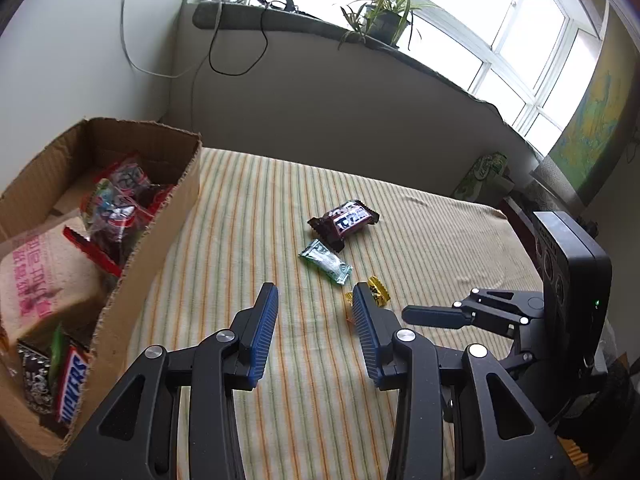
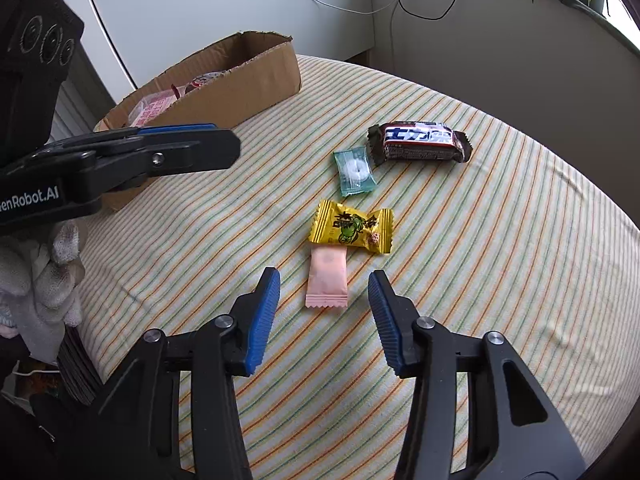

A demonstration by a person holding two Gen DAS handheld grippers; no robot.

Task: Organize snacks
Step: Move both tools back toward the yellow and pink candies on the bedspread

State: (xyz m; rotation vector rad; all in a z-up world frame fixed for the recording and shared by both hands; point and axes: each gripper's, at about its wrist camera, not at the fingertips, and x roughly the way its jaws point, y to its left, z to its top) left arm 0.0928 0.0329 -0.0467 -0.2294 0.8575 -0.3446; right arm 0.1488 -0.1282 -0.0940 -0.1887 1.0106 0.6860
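Daylight only, entering through the window (image 1: 480, 36) far ahead and to the right of the left hand-held gripper (image 1: 316, 304). Panes blown out to plain white, no detail beyond the glass. Wall below the sill in shade, fairly dim. Striped cloth (image 2: 500, 280) evenly lit, colours true; shadows under the wrappers soft and short. Faint sheen on the chocolate bar wrapper (image 2: 418, 142). Small highlights on the metal pivot pins near the pads. Strong fisheye bending in both views: sill and cloth edge curve, and dark vignette fills the corners. Focus sharp at centre, wrapper print legible; slight softening toward the rim. No motion blur seen.
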